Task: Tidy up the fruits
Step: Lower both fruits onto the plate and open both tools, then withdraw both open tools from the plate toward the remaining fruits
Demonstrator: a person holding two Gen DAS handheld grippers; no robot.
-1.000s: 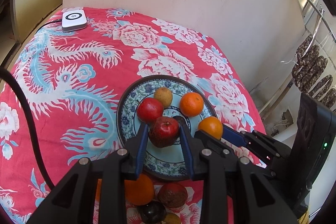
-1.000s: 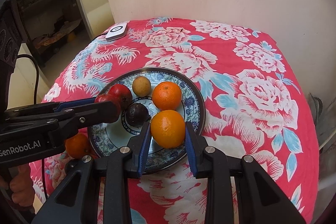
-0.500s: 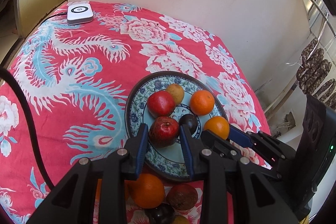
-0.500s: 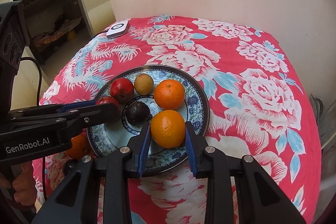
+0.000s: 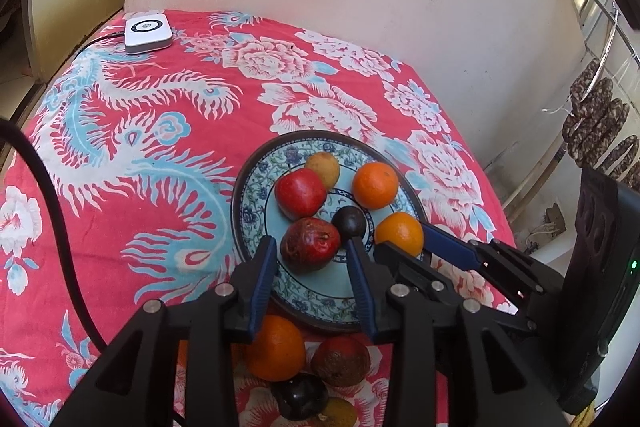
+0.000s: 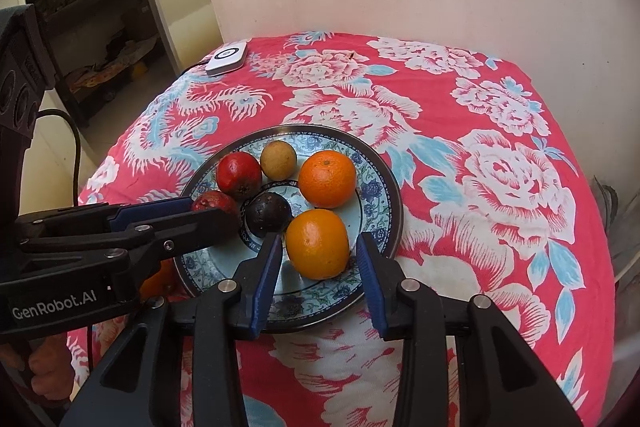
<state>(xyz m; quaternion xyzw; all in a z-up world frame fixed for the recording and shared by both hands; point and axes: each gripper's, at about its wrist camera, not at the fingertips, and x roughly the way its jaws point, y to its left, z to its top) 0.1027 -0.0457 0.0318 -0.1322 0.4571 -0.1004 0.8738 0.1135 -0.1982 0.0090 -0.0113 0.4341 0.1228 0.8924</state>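
Note:
A blue patterned plate (image 5: 256, 211) (image 6: 380, 183) holds several fruits: a red apple (image 5: 301, 193), a yellow fruit (image 5: 323, 169), an orange (image 5: 375, 185), a dark round fruit (image 5: 349, 221). My left gripper (image 5: 313, 254) is open, its jaws either side of a dark red pomegranate (image 5: 310, 245) that rests on the plate. My right gripper (image 6: 318, 251) is open around a second orange (image 6: 318, 243), also resting on the plate. Each gripper shows in the other's view.
Off the plate by the near edge lie an orange (image 5: 276, 349), a brown fruit (image 5: 340, 361) and a dark fruit (image 5: 300, 397). A white device (image 5: 147, 30) with a cable sits at the table's far left corner. A wall stands behind the table.
Both grippers have opened slightly and drawn back a little; the pomegranate and the orange now sit loose on the plate between the jaws.

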